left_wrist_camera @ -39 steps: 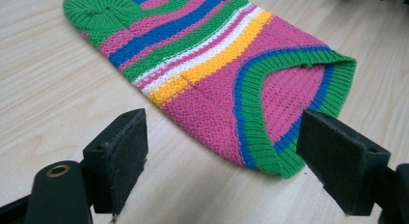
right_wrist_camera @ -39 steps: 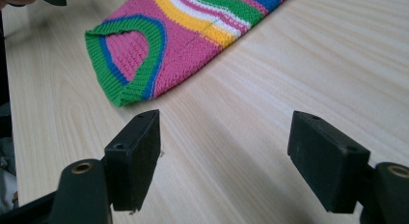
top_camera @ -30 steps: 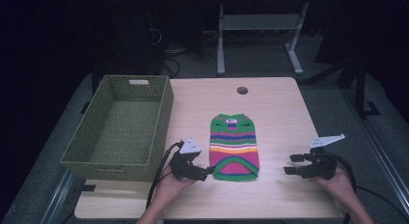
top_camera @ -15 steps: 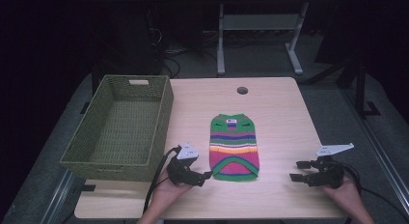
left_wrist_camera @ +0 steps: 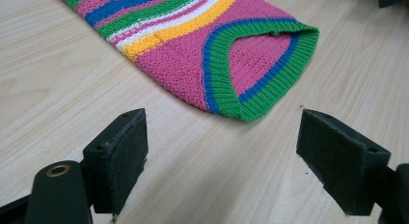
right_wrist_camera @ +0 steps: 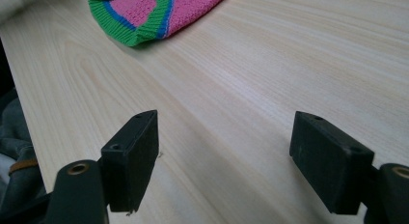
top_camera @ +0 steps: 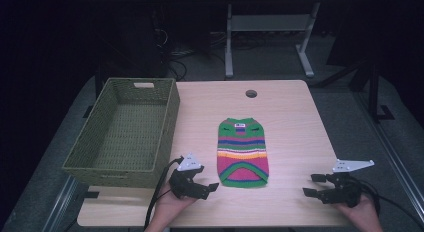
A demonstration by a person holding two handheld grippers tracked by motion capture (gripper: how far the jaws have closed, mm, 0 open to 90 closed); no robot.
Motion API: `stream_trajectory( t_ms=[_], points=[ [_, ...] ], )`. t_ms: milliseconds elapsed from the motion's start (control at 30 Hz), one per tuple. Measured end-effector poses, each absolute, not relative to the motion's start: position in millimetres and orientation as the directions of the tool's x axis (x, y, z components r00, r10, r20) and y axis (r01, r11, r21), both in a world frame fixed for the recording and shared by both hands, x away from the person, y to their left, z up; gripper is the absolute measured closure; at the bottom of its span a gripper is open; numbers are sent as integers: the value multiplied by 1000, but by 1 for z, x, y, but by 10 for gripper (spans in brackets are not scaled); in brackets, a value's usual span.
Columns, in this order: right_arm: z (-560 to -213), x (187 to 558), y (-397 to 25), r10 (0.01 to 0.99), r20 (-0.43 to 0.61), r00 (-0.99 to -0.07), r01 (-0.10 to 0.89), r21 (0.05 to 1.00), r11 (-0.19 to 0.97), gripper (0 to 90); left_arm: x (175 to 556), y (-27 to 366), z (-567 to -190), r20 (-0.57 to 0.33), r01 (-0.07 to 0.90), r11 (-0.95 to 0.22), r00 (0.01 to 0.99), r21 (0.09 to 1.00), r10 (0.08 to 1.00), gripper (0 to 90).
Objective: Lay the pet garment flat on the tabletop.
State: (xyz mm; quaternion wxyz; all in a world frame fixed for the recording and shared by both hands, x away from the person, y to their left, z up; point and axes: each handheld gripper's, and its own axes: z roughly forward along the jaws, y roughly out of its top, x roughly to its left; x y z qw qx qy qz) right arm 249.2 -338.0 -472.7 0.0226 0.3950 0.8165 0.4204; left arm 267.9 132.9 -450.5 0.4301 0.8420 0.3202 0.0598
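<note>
**Striped sweater lying flat, both tongs gaping**

High view: the sweater [top_camera: 243,152] is lying mid-surface [top_camera: 290,117], right of the basket [top_camera: 125,132]; left tongs [top_camera: 206,189] just beside its near hem, right tongs [top_camera: 311,185] well apart.

Left gripper view: jaws are standing wide, facing the hem [left_wrist_camera: 251,96].

Right gripper view: jaws are gaping wide over bare wood.

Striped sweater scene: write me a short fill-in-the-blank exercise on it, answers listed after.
1. The striped sweater lies flat on the ______.
2. The woven basket to the left of the sweater is ______ in colour.
3. The left tongs and the right tongs both have their jaws ______.
4. The hem of the sweater nearest the left tongs is edged in ______.

Missing words: table; green; open; green
</note>
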Motion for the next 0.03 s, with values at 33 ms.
stream_trajectory(
  t_ms=[33],
  points=[
    [-473, 246, -337, 668, 292, -685, 624, 709, 329, 245, 267, 133, -450, -179, 487, -420, 788, 766, 588, 181]
  ],
)
